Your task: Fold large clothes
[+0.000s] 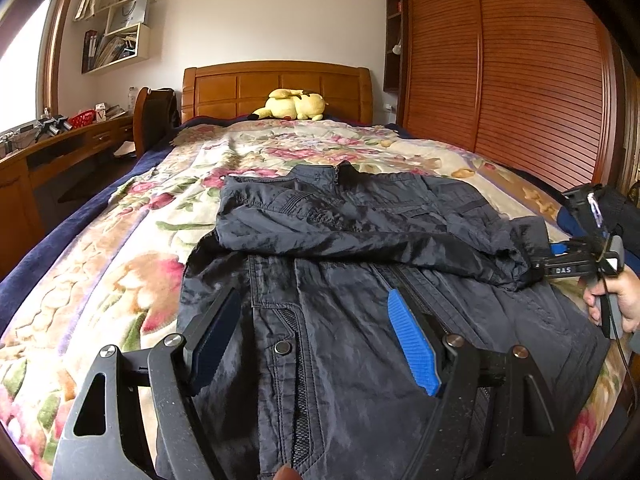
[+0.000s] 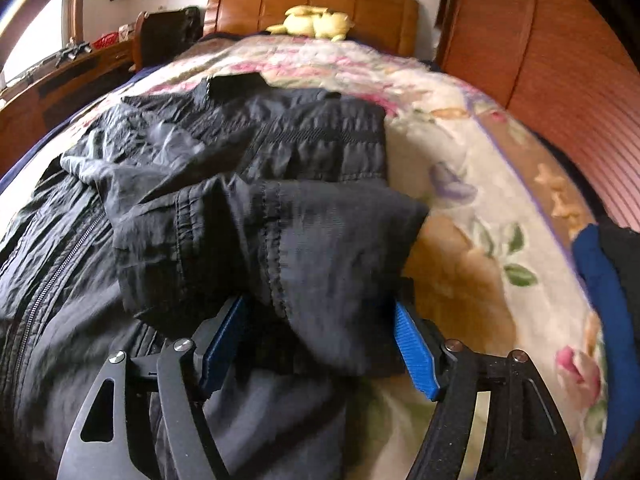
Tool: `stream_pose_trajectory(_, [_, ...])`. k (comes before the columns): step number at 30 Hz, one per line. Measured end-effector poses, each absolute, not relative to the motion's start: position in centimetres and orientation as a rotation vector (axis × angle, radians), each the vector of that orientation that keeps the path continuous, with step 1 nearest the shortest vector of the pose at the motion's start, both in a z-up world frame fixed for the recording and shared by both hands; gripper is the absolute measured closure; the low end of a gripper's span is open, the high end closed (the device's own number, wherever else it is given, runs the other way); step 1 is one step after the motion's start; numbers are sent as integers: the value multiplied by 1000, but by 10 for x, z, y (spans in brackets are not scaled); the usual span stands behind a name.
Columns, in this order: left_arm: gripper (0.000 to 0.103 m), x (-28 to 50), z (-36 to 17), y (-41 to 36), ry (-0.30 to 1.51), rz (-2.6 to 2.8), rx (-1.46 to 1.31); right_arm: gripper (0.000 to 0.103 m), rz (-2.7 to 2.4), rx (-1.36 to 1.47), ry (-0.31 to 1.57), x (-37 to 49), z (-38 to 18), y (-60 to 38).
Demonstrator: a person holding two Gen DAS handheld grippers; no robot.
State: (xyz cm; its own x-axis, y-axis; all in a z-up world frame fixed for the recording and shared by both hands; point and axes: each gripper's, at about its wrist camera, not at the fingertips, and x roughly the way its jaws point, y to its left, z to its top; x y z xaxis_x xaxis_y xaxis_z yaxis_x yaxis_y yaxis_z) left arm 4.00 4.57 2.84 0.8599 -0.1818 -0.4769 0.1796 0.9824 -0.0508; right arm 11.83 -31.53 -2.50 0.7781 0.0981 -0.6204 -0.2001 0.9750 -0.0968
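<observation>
Risk nearest you: left tool [image 1: 316,336] hovers wide open, empty, above jacket [image 1: 360,280] front on bed [image 1: 100,264]. Right tool [image 2: 320,336] gapes around sleeve cuff [image 2: 320,248], pads not pinching. Slick cuff could slide, undoing sleeve fold across chest.

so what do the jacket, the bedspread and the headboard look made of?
Jacket: thin dark synthetic, likely nylon; slight sheen, crinkled folds.
Bedspread: soft plush-looking floral fabric, matte; exact fibre unclear.
Headboard: orange-brown wood, glossy varnish, panelled.
</observation>
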Motion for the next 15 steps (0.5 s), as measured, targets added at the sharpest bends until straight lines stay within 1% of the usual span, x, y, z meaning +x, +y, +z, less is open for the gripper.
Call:
stream_pose_trajectory(1, [26, 40, 28, 46, 501, -189, -4, 31, 166, -161, 667, 122, -26, -315])
stream_pose_trajectory(2, [26, 40, 28, 46, 501, -188, -4, 37, 181, -154, 676, 125, -27, -313])
stream_pose_trajectory(4, [26, 39, 29, 47, 502, -187, -3, 75, 204, -155, 703, 130, -30, -313])
stream_pose_trajectory(5, [26, 38, 29, 49, 502, -187, -4, 81, 197, -174, 699, 130, -29, -311])
stream_pose_trajectory(6, [26, 38, 29, 50, 502, -187, -6, 90, 190, -196, 685, 128, -26, -309])
stream_pose_trajectory(7, [26, 38, 30, 52, 501, -186, -9, 93, 179, -215, 651, 124, -19, -309])
stream_pose_trajectory(10, [26, 37, 32, 55, 497, -187, -14, 95, 178, -197, 560, 111, 11, -310])
stream_pose_trajectory(15, [26, 37, 35, 62, 491, -180, -28, 96, 247, -225, 444, 89, 64, -280])
